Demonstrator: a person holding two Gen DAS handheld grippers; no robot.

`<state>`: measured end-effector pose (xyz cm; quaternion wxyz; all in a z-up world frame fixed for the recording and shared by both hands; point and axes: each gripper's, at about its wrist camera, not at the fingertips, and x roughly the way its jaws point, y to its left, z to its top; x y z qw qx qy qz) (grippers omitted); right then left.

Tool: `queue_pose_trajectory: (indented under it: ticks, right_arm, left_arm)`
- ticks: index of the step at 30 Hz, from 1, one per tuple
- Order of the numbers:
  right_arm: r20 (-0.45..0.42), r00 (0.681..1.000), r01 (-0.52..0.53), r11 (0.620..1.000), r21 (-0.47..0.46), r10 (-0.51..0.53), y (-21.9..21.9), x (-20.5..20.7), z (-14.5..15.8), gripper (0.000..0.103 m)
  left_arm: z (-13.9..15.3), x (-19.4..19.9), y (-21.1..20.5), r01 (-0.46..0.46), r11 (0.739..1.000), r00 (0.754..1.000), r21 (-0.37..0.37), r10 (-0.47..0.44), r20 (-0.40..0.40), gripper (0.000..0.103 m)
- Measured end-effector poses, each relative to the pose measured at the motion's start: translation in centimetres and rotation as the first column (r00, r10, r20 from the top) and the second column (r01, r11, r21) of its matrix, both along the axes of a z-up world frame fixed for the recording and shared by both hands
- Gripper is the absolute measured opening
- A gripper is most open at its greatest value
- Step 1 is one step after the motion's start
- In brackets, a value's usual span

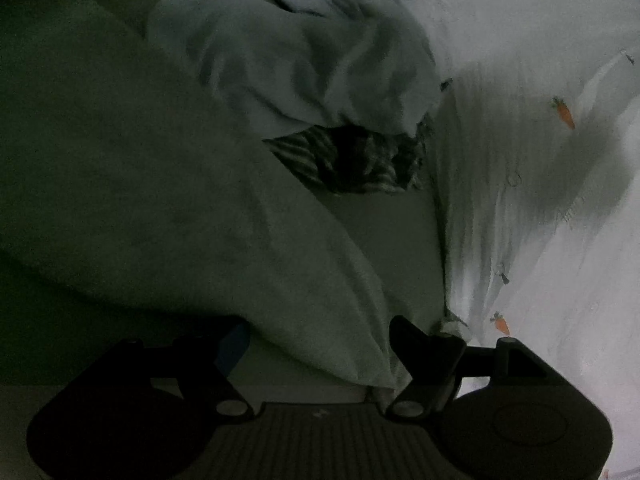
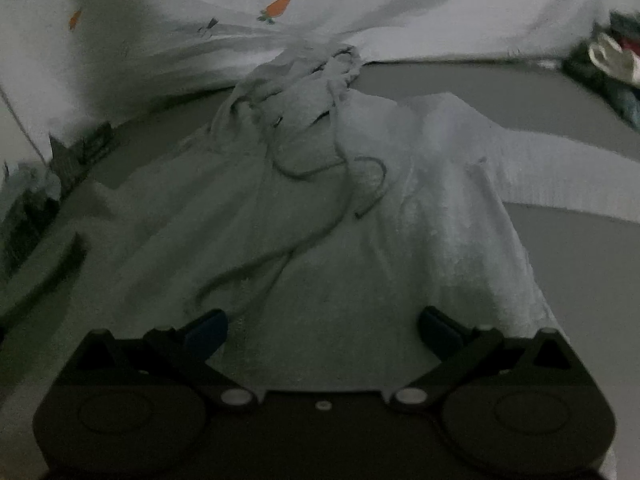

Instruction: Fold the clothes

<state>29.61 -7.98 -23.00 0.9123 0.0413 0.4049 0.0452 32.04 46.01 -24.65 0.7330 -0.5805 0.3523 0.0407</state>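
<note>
A pale grey garment (image 2: 320, 240) with thin drawstring cords (image 2: 340, 184) lies spread and rumpled on a grey surface (image 2: 560, 280). My right gripper (image 2: 322, 316) is open just over its near part, and the cloth shows in the wide gap between the fingers. In the left wrist view a long fold of the same pale grey garment (image 1: 200, 208) runs down between the fingers of my left gripper (image 1: 320, 328). That gripper is open wide, and the cloth fills most of the gap. The light is very dim.
A crumpled white cloth (image 1: 300, 60) lies over a dark striped cloth (image 1: 352, 160) beyond the left gripper. A white sheet with a carrot print (image 1: 520, 160) (image 2: 360, 0) borders the grey surface. Several other clothes are piled at the far right (image 2: 612, 60).
</note>
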Motion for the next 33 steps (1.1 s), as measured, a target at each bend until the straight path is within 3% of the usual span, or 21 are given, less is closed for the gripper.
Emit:
queue_pose_trajectory:
  ticks: [4,8,12,15,19,20,23,24,25,28,33]
  right_arm:
    - [0.053,0.999,-0.005,0.996,-0.084,0.01,1.2,-0.9,-0.7,0.103]
    - [0.113,0.993,0.041,0.995,-0.09,-0.031,1.5,-1.5,-1.1,0.103]
    - [0.149,0.986,0.093,0.991,-0.093,-0.079,1.9,-1.6,-1.4,0.103]
    - [0.156,0.983,0.113,0.989,-0.095,-0.097,2.1,-1.6,-1.4,0.103]
    - [0.159,0.982,0.116,0.989,-0.094,-0.1,2.1,-1.7,-1.5,0.103]
    - [0.159,0.982,0.117,0.989,-0.094,-0.101,2.1,-1.7,-1.5,0.103]
    - [0.159,0.982,0.116,0.989,-0.094,-0.1,2.1,-1.7,-1.5,0.103]
    - [0.16,0.982,0.117,0.989,-0.093,-0.101,2.1,-1.7,-1.5,0.103]
    - [0.161,0.982,0.117,0.989,-0.092,-0.102,2.1,-1.7,-1.5,0.103]
    - [0.162,0.982,0.118,0.989,-0.091,-0.102,2.1,-1.7,-1.6,0.103]
    - [0.166,0.981,0.12,0.989,-0.089,-0.104,2.1,-1.9,-1.6,0.103]
  left_arm:
    - [-0.4,-0.6,0.6,0.001,0.999,1.0,-0.052,-0.001,0.0,0.077]
    - [-1.0,-2.7,1.7,-0.042,0.991,0.999,-0.128,0.039,-0.028,0.077]
    - [-0.2,-5.7,3.9,-0.143,0.988,0.989,-0.064,0.139,-0.058,0.076]
    - [0.4,-8.1,5.9,-0.247,0.969,0.966,-0.003,0.246,-0.077,0.076]
    - [0.2,-9.1,7.1,-0.314,0.949,0.947,-0.012,0.312,-0.071,0.074]
    - [0.2,-9.1,7.1,-0.319,0.948,0.946,-0.015,0.317,-0.07,0.071]
    - [0.1,-8.3,6.9,-0.298,0.954,0.949,0.042,0.301,-0.099,0.032]
    - [0.0,-8.0,6.9,-0.29,0.956,0.949,0.052,0.294,-0.111,0.008]
    - [-0.4,-7.7,6.9,-0.288,0.957,0.949,0.034,0.29,-0.119,0.001]
    - [-0.9,-7.6,7.0,-0.301,0.954,0.948,-0.01,0.298,-0.108,0.001]
    - [0.4,-5.4,5.9,-0.211,0.976,0.975,0.044,0.214,-0.066,0.0]
